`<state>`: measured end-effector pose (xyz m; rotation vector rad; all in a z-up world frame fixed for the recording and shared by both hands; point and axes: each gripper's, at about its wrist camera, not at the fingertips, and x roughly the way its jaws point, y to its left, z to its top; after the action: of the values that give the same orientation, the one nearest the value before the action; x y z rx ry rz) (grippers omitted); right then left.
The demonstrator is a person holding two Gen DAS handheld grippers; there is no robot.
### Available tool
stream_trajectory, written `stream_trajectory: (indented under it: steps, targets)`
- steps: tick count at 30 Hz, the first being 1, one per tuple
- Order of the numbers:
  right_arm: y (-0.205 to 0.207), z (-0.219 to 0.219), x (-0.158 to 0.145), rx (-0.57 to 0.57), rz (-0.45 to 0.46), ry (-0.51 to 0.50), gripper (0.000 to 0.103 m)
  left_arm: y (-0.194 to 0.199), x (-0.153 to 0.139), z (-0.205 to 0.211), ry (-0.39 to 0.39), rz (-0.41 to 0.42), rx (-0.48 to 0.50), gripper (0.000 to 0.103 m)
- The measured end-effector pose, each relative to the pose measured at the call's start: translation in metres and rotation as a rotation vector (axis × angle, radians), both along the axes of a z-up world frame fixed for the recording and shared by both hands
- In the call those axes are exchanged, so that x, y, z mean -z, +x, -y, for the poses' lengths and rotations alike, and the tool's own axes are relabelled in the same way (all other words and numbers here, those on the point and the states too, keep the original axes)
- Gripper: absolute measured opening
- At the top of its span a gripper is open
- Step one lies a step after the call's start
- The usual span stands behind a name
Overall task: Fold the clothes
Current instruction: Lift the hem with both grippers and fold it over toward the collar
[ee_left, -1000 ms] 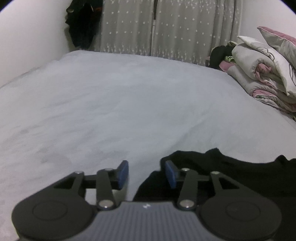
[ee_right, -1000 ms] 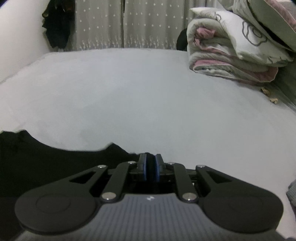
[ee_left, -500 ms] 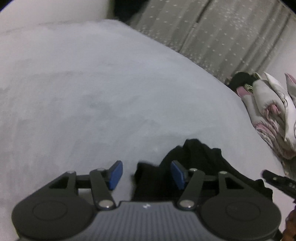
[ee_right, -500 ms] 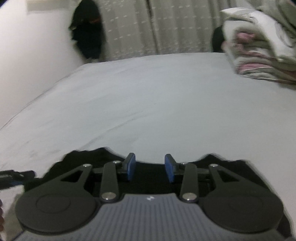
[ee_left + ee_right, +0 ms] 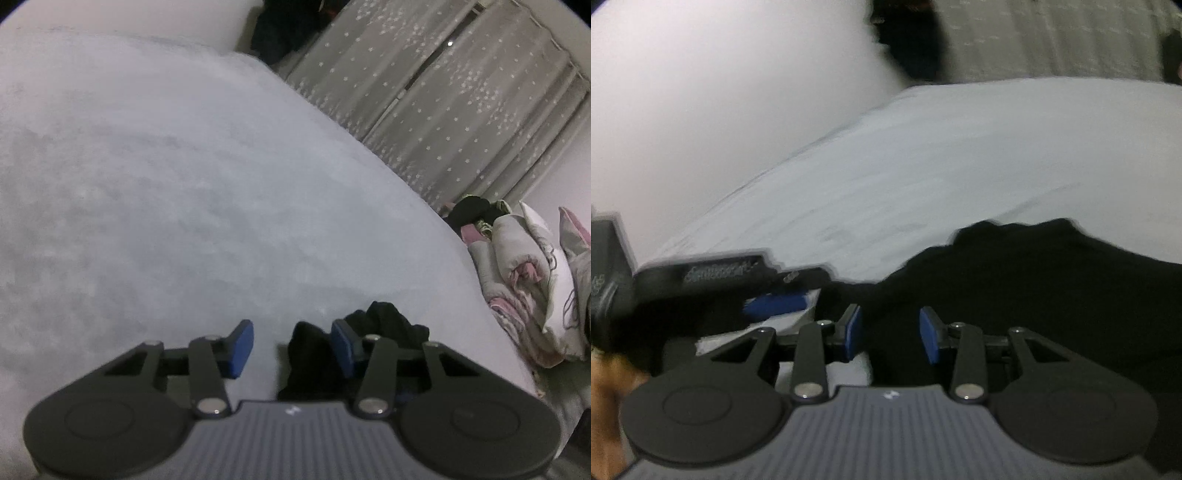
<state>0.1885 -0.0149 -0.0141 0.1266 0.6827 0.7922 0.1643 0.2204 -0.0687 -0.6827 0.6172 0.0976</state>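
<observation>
We see one black garment [image 5: 1052, 295] lying on the pale grey bed cover. In the right wrist view it fills the lower right of the frame as a wide dark sheet, mostly flat, with a wavy upper edge. In the left wrist view the same black garment [image 5: 388, 325] shows only at the lower centre, where its edge is bunched up into small folds. No print or detail is visible on it.

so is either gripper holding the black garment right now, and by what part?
Neither. Left gripper is closing around a bunched edge of the black garment, not pinching yet; right gripper is open above it.
</observation>
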Motion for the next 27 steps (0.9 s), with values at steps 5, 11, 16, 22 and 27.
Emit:
stream_trajectory:
  steps: [5,11,16,22,27]
  targets:
    - [-0.012,-0.014,-0.006,-0.11,0.078,-0.007,0.039,0.003,0.007,-0.006,-0.059,-0.003,0.002,0.047]
    - [-0.016,-0.028,0.0,-0.171,0.101,-0.023,0.038,0.002,0.009,-0.01,-0.091,-0.001,-0.001,0.047]
    - [-0.015,-0.041,0.011,-0.193,0.12,-0.03,0.038,0.004,0.016,-0.015,-0.147,0.012,0.014,0.047]
    - [-0.009,-0.054,0.028,-0.143,0.103,-0.104,0.004,0.006,0.023,-0.019,-0.243,0.032,0.043,0.047]
    - [0.002,-0.028,0.018,-0.081,0.057,-0.019,0.002,0.008,0.026,-0.017,-0.305,0.047,0.075,0.048]
